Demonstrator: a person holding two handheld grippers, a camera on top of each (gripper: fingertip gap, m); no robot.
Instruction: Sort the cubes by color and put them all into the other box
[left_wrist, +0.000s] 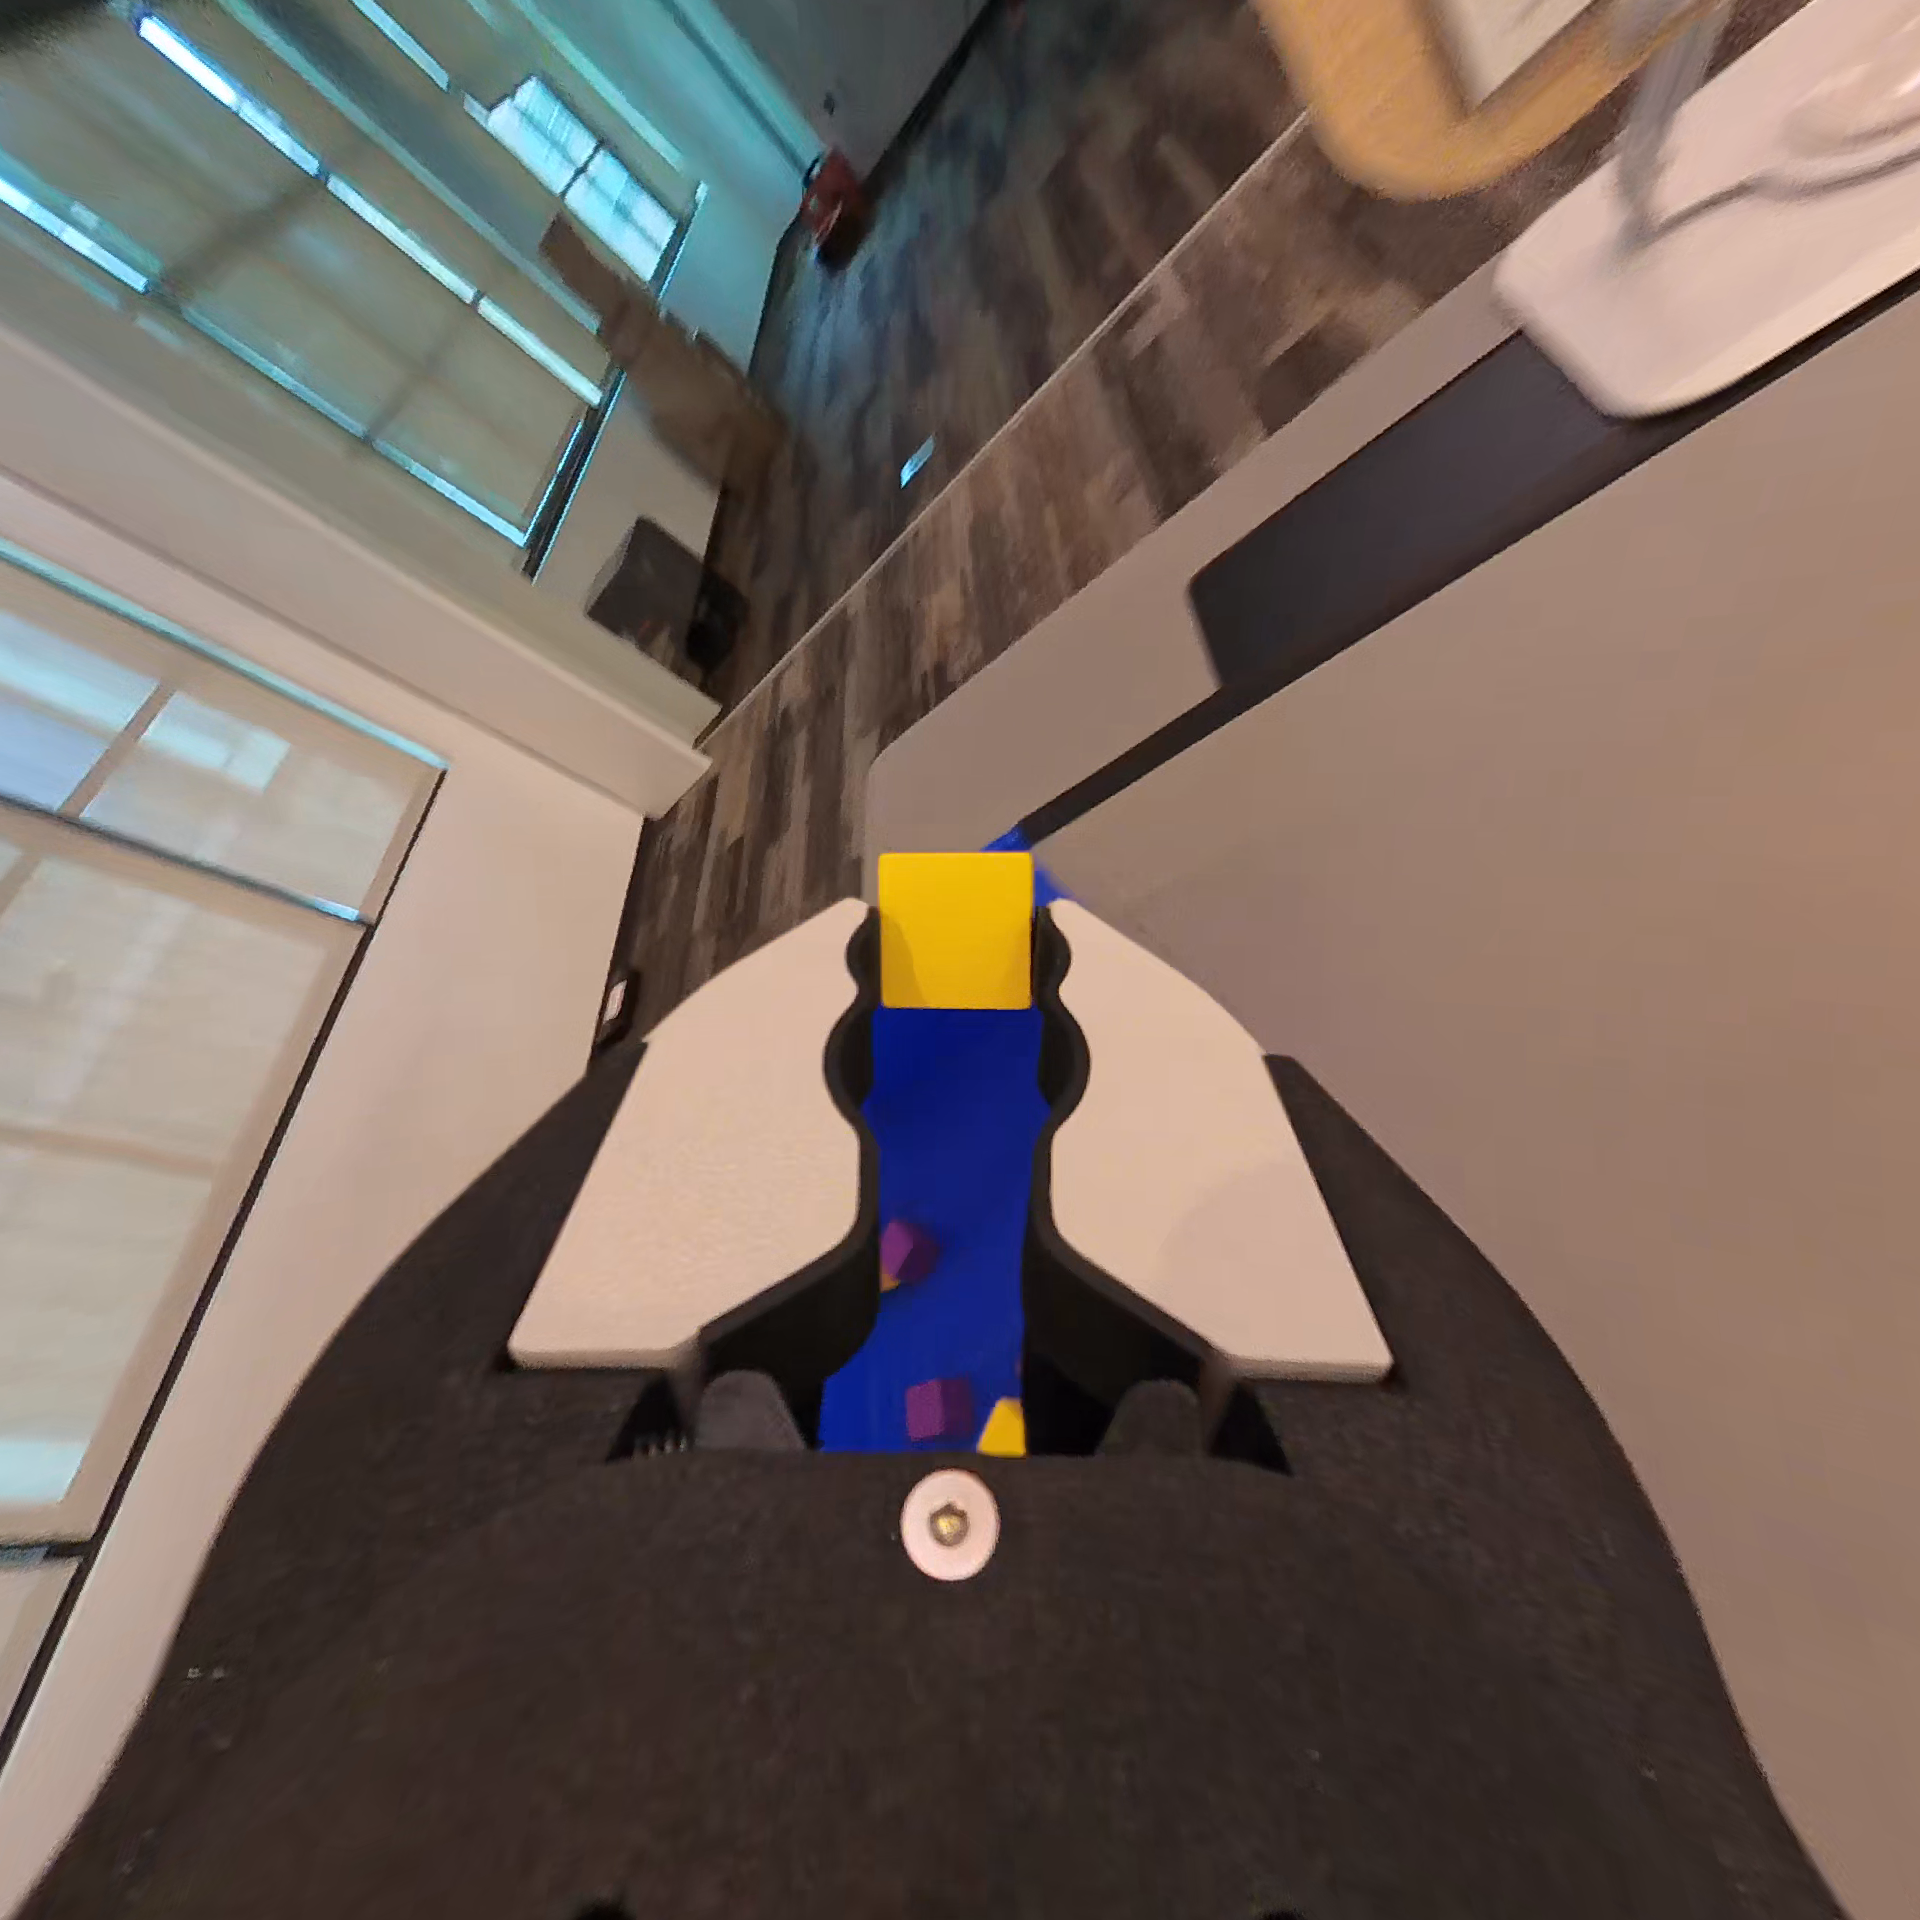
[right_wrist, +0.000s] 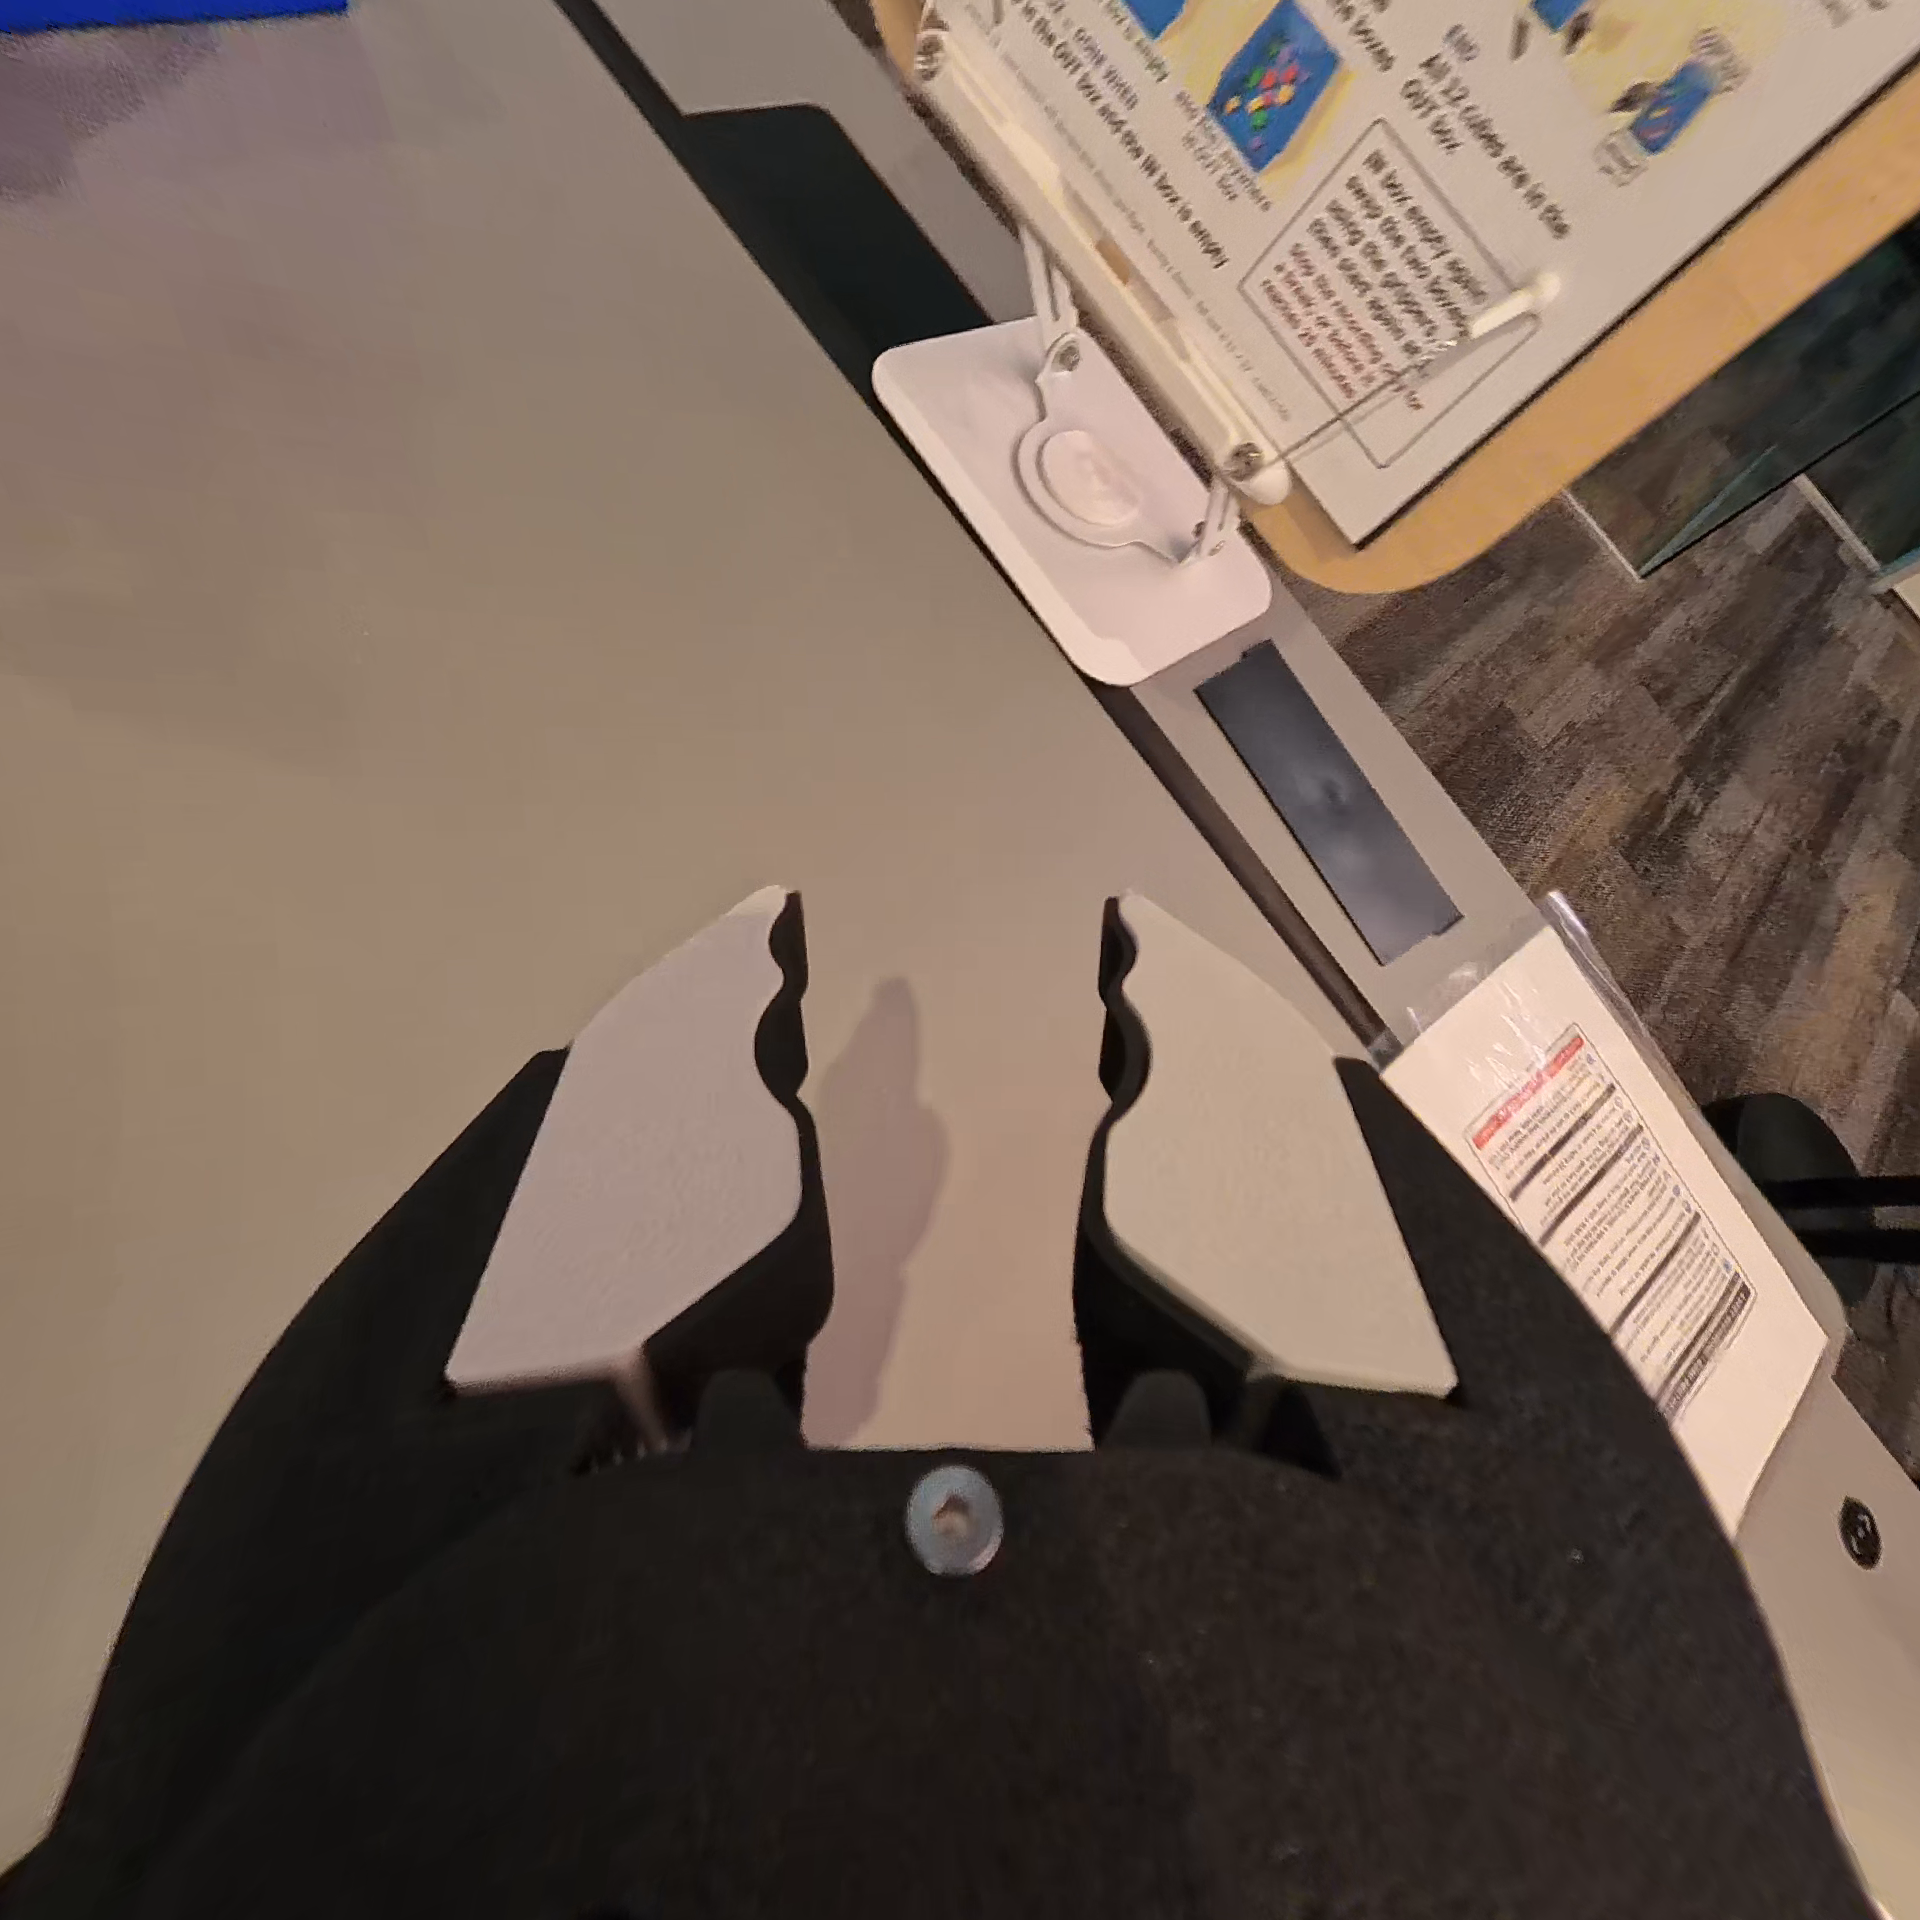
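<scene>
The left hand-held gripper (left_wrist: 956, 925) is clamped on a yellow cube (left_wrist: 954, 930), pinched at the fingertips on two opposite flat faces. It hangs above a blue box (left_wrist: 951, 1164), seen through the gap between the fingers; inside lie two purple cubes (left_wrist: 906, 1252) and another yellow one (left_wrist: 1003, 1429). The cube looks small, light and rigid, with smooth faces that could slip, so a square grip across parallel sides near the middle seems best. Which box this is, source or target, I cannot tell. To the right, the right hand-held gripper (right_wrist: 951, 914) has its fingers apart and holds nothing, hovering over the bare grey worktop (right_wrist: 416, 623), near a white stand (right_wrist: 1081, 520) carrying an instruction sheet (right_wrist: 1351, 187).
</scene>
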